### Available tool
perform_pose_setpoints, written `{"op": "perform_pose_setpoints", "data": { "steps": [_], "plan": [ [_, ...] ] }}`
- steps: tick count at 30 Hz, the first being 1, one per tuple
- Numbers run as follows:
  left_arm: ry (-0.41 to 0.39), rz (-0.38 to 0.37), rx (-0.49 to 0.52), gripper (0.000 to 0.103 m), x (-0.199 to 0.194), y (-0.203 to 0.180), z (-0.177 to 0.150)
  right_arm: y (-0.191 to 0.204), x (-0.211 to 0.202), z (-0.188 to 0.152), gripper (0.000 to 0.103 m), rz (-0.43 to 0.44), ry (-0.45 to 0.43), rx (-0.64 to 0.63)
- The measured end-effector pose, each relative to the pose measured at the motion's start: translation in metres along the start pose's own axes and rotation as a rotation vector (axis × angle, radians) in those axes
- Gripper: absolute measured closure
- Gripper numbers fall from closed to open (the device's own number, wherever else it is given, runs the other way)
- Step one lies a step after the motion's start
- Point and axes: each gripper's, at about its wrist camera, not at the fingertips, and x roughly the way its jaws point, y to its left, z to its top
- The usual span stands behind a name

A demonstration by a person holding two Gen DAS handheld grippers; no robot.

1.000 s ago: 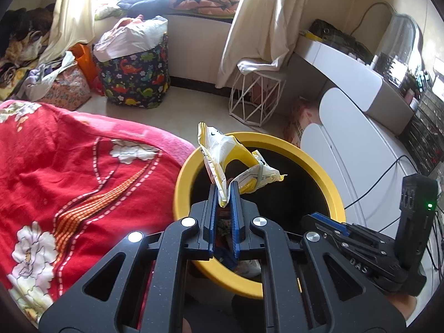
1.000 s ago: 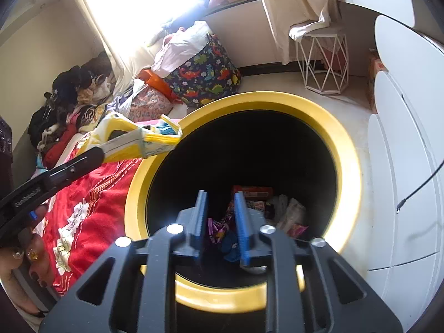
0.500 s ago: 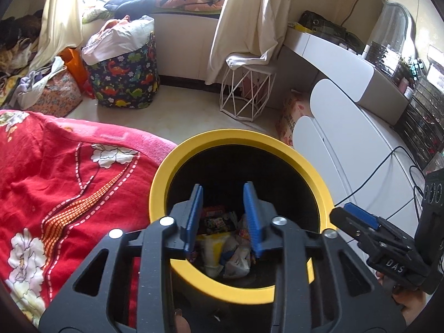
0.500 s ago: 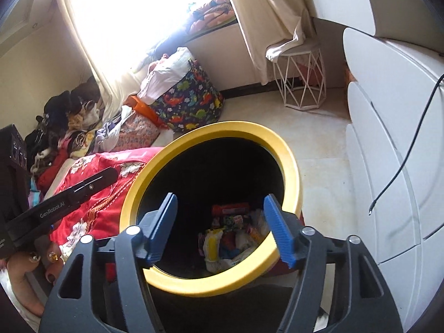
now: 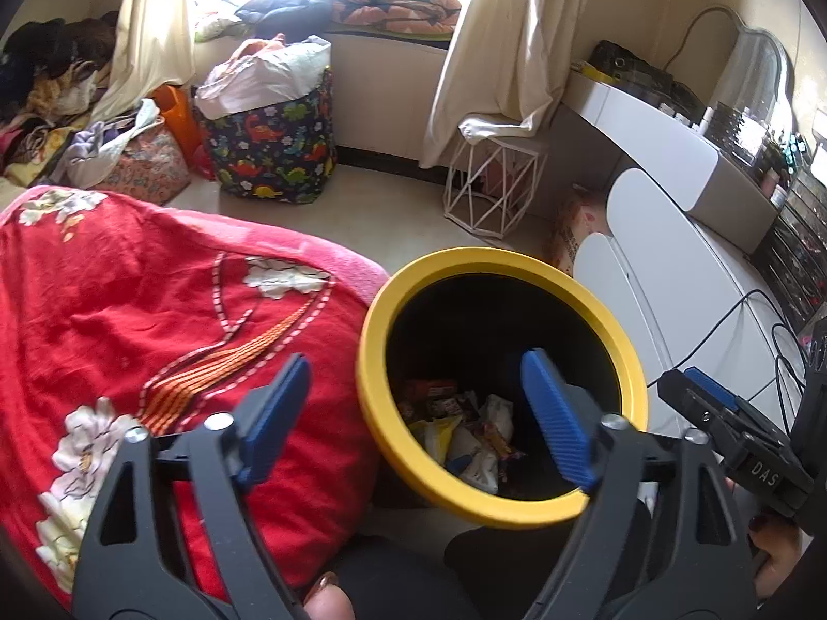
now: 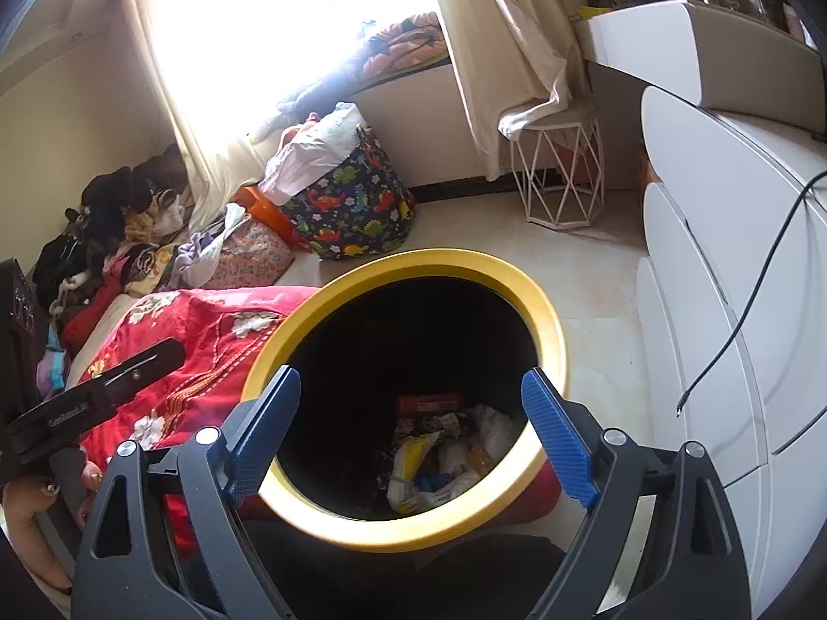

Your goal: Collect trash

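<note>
Left gripper: jaws spread wide, holding nothing, poised above the bin's near rim.
Right gripper: jaws wide apart, empty, over the bin mouth.
Bin: round, yellow rim, black inside, just beside the red blanket.
Trash: crumpled wrappers, white, yellow and red, piled at the bin's bottom.
Floor behind: dinosaur-print bag, white wire stool.

Red blanket, dinosaur-print bag
</note>
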Motion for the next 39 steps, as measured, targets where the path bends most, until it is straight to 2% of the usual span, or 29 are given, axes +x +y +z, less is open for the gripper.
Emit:
{"op": "perform_pose_setpoints", "data": {
  "steps": [2,5,10,16,25,31,39],
  "plan": [
    [-0.004,-0.002,-0.007,0.022,-0.005,0.005,-0.001,0.006,-0.002,0.000,0.013,0.003,0.000,-0.007],
    [-0.012,0.006,-0.010,0.011,-0.014,0.010,-0.005,0.011,-0.002,0.000,0.009,0.012,0.002,-0.016],
    [-0.026,0.033,-0.009,0.011,-0.028,0.021,-0.014,0.023,-0.003,-0.002,0.008,0.025,0.011,-0.034],
    [-0.046,0.098,-0.045,0.011,-0.045,0.042,-0.026,0.040,-0.003,-0.006,0.007,0.040,0.022,-0.069],
    [-0.106,0.155,-0.059,0.011,-0.076,0.061,-0.039,0.068,-0.010,-0.016,0.006,0.034,-0.006,-0.138],
    [-0.158,0.189,-0.052,0.011,-0.097,0.064,-0.046,0.087,-0.023,-0.027,0.006,0.010,-0.081,-0.195],
    [-0.268,0.243,-0.023,0.011,-0.127,0.065,-0.056,0.108,-0.055,-0.040,0.006,0.021,-0.275,-0.261]
  ]
}}
